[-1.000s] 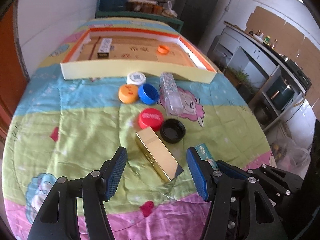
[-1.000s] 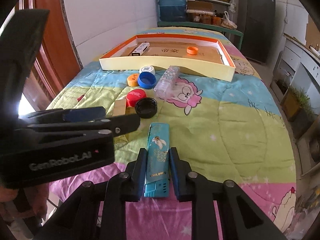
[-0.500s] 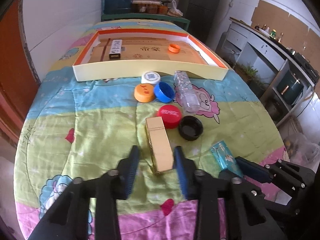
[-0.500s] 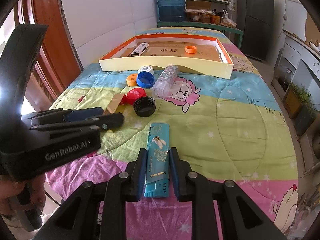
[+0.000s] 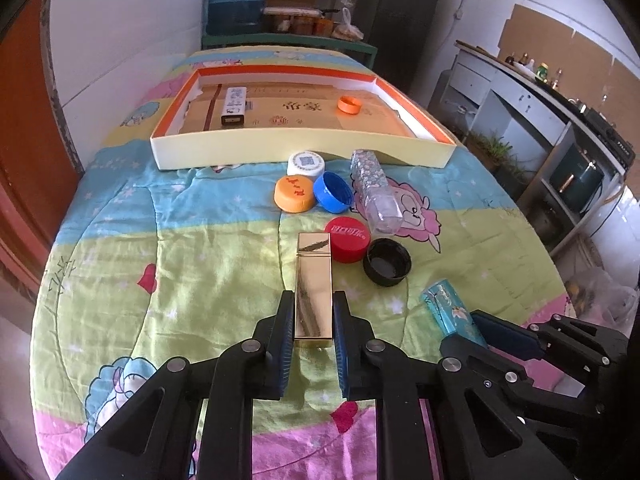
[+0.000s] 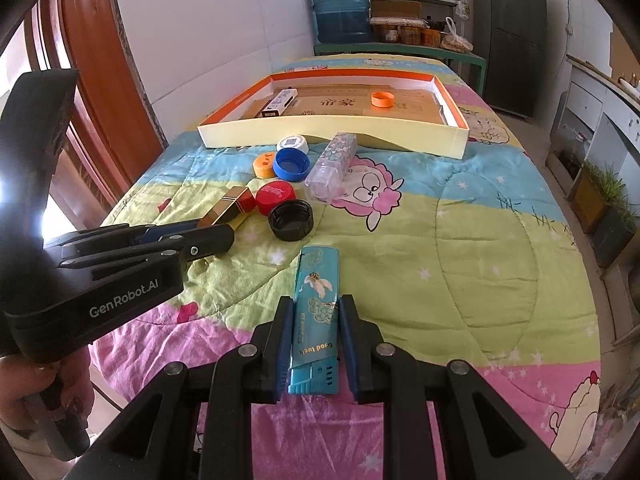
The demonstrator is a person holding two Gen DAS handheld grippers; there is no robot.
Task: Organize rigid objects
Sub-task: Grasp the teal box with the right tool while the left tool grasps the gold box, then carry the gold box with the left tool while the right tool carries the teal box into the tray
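My left gripper (image 5: 313, 314) is shut on a long gold box (image 5: 313, 280), which also shows in the right wrist view (image 6: 232, 208). My right gripper (image 6: 314, 322) is shut on a teal lighter (image 6: 316, 308), seen from the left wrist view (image 5: 450, 306) too. Beyond lie a red cap (image 5: 346, 233), a black cap (image 5: 387, 261), an orange cap (image 5: 295, 193), a blue cap (image 5: 332, 192), a white cap (image 5: 306, 163) and a clear bottle (image 5: 374, 190). The shallow orange-rimmed tray (image 5: 304, 148) holds a white lighter (image 5: 233, 106) and an orange cap (image 5: 349, 104).
A cartoon quilt (image 5: 180, 220) covers the table. A wooden door (image 6: 100, 80) stands to the left, a shelf with a water jug (image 6: 340, 4) behind the table, and a counter (image 5: 560, 92) to the right. The table edge is just below both grippers.
My left gripper closed from wide open onto the gold box, which turned to lie straight between the fingers. The right gripper kept its hold on the teal lighter.
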